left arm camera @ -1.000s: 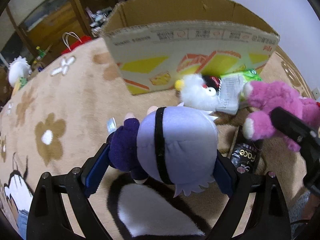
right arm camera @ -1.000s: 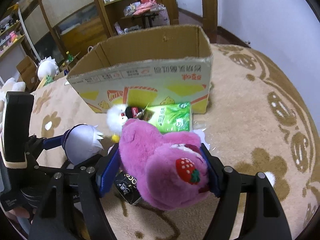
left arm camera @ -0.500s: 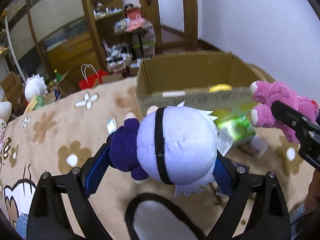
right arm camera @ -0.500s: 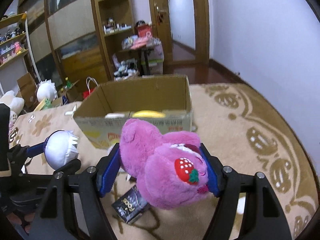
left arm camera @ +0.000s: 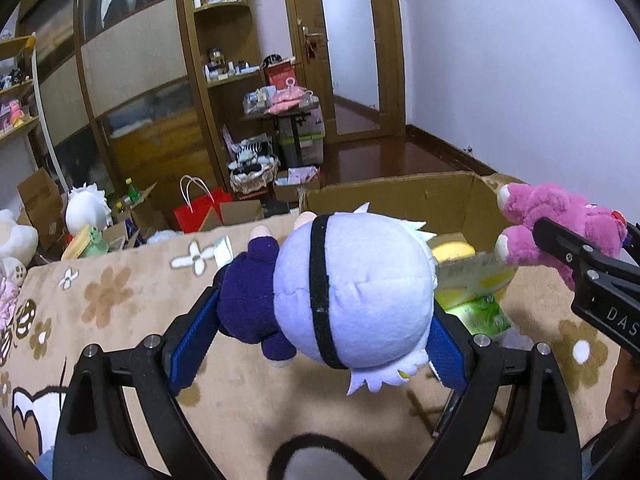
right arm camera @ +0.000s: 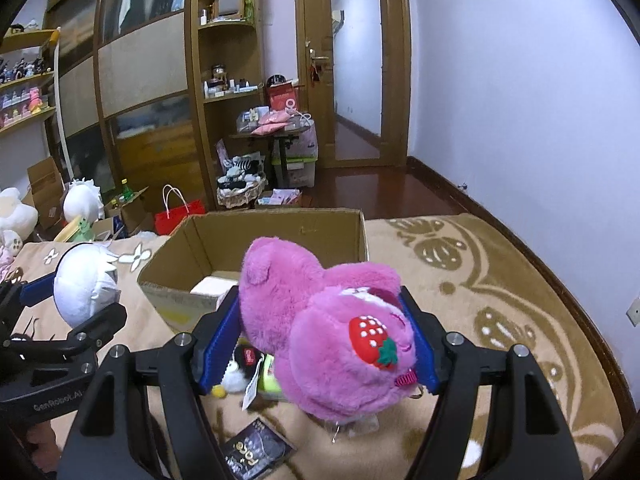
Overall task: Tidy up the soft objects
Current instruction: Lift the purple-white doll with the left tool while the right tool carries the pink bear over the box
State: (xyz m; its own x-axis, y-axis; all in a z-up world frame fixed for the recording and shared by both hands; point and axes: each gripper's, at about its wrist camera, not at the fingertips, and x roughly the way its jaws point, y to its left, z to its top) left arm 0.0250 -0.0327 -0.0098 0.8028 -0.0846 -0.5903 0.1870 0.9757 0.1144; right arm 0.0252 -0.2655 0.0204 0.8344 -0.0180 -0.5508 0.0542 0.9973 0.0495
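My left gripper is shut on a plush doll with a pale lilac head, a black band and a dark purple body, held above the carpet. My right gripper is shut on a pink plush bear with a red strawberry patch. The same bear shows at the right edge of the left wrist view, and the doll at the left of the right wrist view. An open cardboard box stands just beyond both toys; the box has a yellow thing inside.
On the beige flowered carpet below lie a small white chick plush, a green packet and a black packet. Behind stand wooden shelves, a red bag, more plush toys and cartons on the floor.
Both grippers have risen and tilted up with their toys still held. The box's inside and the room behind have come into view; the items on the carpet have dropped low in the views.
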